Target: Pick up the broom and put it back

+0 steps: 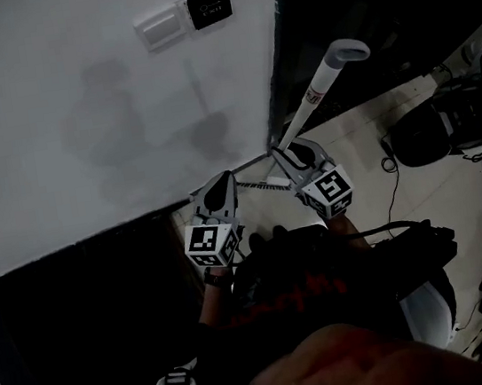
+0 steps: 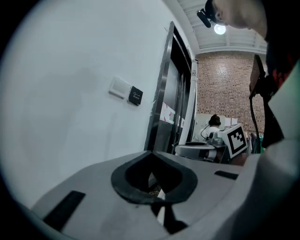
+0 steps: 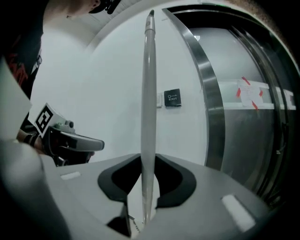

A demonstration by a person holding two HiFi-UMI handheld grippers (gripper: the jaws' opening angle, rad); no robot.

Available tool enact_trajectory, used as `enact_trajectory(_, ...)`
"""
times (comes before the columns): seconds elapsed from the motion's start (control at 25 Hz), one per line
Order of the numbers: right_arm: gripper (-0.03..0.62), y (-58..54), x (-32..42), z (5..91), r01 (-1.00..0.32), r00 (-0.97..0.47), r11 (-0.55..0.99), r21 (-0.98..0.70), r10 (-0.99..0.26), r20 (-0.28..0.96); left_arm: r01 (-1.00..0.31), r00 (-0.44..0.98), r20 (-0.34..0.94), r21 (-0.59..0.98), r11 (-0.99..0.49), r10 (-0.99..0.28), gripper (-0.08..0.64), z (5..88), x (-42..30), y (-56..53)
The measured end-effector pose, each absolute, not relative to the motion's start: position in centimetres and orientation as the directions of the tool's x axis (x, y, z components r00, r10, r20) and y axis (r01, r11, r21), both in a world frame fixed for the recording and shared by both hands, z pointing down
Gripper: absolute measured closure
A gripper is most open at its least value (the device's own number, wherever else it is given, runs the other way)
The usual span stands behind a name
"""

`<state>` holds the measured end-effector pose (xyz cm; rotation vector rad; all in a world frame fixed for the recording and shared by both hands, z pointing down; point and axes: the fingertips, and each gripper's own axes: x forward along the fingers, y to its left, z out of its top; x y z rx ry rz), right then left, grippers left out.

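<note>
— One tool held the broom (image 3: pixel 148 93)?
— Yes. The right tool (image 3: pixel 147 187) was clamped on its handle (image 1: pixel 316 95), long axis upright, close by the wall (image 1: pixel 78 122). The left tool (image 2: pixel 151 157) was closed and empty, just to its left.
— Any writing?
— A black plate (image 3: pixel 172 97) read "EXIT". The handle's red label (image 1: pixel 312 94) was unreadable.
</note>
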<state>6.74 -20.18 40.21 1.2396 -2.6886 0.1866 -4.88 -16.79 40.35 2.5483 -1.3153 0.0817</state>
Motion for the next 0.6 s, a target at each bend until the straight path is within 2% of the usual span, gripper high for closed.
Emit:
enact_trajectory(0.24,0.502,-20.8,4.8,38.8,-0.722,-0.683,0.691,-0.024,-0.708,0.181,-0.808,0.582,0.159,0.223,-0.545,-0.797,0.555,39.2,-5.7,-19.1)
enact_trajectory(0.44,0.502,-21.0,3.5,40.3,-0.7,-0.703,0.714,-0.017,-0.686,0.187,-0.811,0.57,0.132,0.253,-0.528,-0.811,0.555,40.3,-6.6,-19.7)
enact_trajectory(0.6,0.502,-19.3,2.8,40.1,-0.643,-0.749,0.765,-0.016,-0.626,0.216,-0.822,0.559,0.158,0.238,-0.518,-0.814,0.555,39.5,-7.3,-18.0)
